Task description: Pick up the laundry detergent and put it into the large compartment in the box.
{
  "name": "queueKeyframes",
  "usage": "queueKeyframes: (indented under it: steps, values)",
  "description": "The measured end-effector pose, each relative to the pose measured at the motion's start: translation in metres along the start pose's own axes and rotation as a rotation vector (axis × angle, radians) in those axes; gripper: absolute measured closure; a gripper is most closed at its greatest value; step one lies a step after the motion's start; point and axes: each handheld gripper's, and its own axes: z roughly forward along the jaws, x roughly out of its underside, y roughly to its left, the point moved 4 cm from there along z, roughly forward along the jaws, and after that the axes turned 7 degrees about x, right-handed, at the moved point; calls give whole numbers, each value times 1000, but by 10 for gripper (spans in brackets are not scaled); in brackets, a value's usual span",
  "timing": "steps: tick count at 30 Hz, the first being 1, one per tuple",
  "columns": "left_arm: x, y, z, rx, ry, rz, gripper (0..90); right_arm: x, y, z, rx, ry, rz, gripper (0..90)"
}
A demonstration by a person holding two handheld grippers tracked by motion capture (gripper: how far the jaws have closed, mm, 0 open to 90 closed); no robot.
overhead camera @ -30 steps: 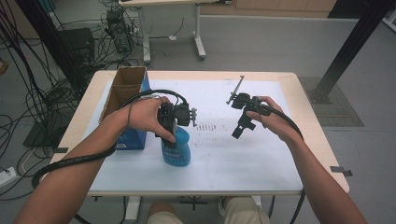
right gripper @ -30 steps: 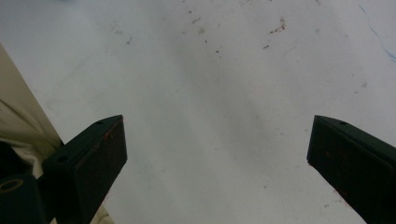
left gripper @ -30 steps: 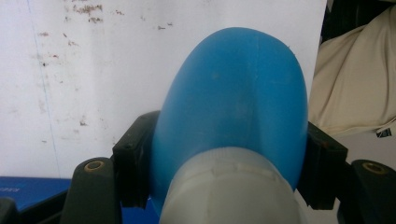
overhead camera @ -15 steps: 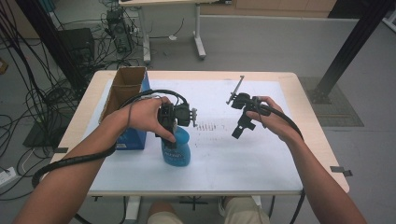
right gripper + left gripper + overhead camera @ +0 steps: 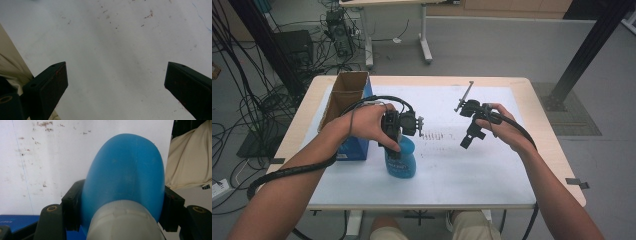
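High view: the left gripper (image 5: 398,131) sat clamped on the neck of a blue plastic bottle (image 5: 401,159) standing upright on the white table (image 5: 492,175), just beside a blue box (image 5: 357,148) with an open cardboard carton (image 5: 343,95) behind it. The right gripper (image 5: 472,131) hung above bare table, well apart from the bottle.

Left gripper view: both jaws pressed on the bottle's shoulder just below the white cap (image 5: 125,222) (grip looked complete).

Right gripper view: jaws stood wide, nothing between them.

Judgement: the grasp was done; lifting the bottle or working its cap was left.
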Motion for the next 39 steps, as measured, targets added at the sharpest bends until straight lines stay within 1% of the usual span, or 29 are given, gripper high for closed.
queueKeyframes:
  steps: [4, 22, 39]
  values:
    - [-1, 1, 0, 3, 5, 5, 350, -1, 0, 1, -1, 1, -7, 48]
    - [-6, 2, 0, 12, 30, 11, 354, 0, 0, 0, -1, 1, -3, 48]
    - [-6, 2, -1, 13, 35, 13, 355, 1, 0, -1, -1, 2, 3, 48]
